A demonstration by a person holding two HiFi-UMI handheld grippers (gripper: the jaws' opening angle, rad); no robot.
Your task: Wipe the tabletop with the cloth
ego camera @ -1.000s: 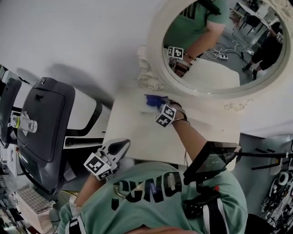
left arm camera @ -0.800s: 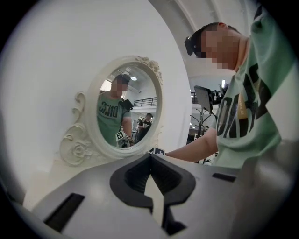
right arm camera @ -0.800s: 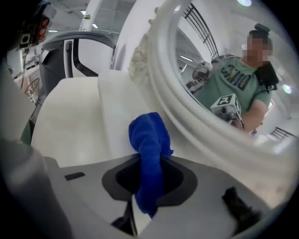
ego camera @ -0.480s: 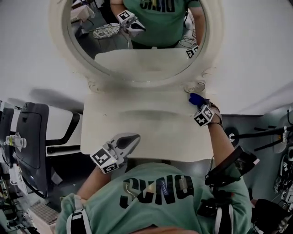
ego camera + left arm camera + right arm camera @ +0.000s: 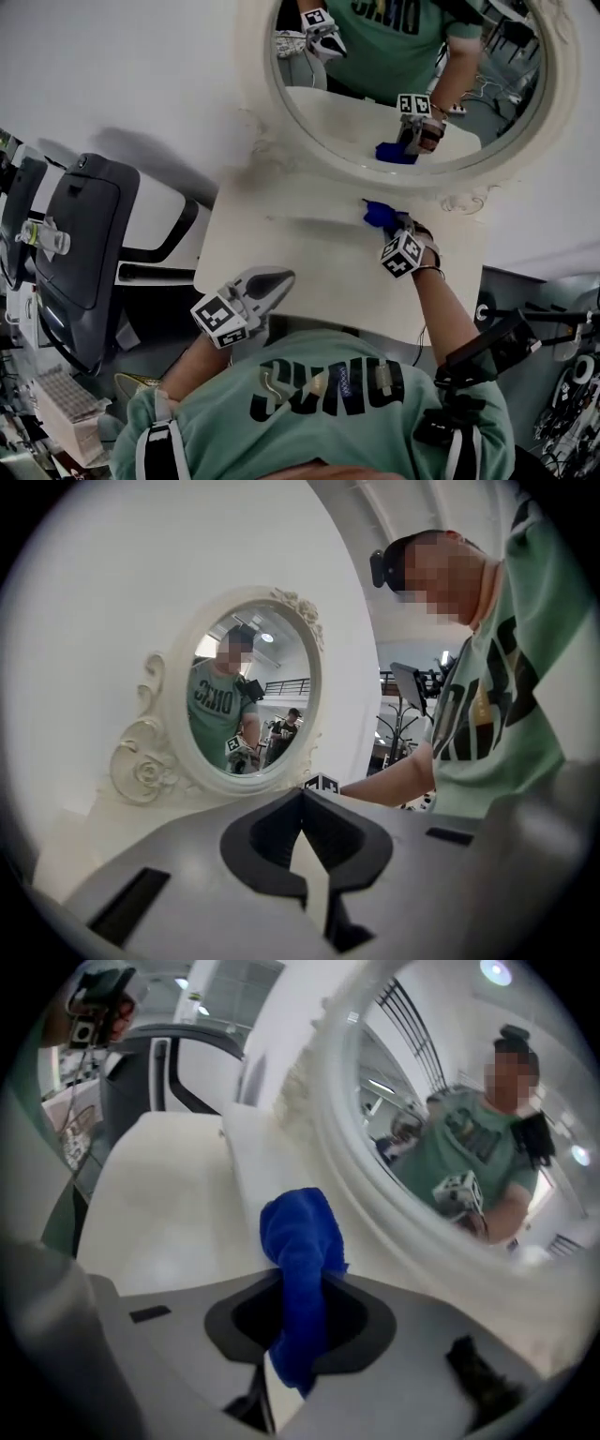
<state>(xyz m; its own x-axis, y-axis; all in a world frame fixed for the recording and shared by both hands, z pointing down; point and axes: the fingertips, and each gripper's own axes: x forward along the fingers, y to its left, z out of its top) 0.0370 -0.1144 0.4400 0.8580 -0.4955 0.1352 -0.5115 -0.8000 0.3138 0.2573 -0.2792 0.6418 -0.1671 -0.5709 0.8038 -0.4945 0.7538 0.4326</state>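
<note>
Swept back toward the middle below the mirror (image 5: 403,84), the blue cloth (image 5: 378,215) sits on the tabletop (image 5: 300,253) by the mirror's base, pinched in the closed right gripper (image 5: 386,225), while the left gripper (image 5: 272,279), closed on nothing, idles farthest from the mirror, where wiping probably remains to be done.

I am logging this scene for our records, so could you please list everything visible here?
table: one, cream, below the mirror.
mirror: one, oval, cream ornate frame, at the table's back.
cloth: one, blue, at the table's back by the mirror.
chair: one, dark grey, left of the table.
bottle: one, clear, far left.
left gripper: one, grey, fingers together, empty, near the table's front edge.
right gripper: one, grey, fingers shut on the cloth.
</note>
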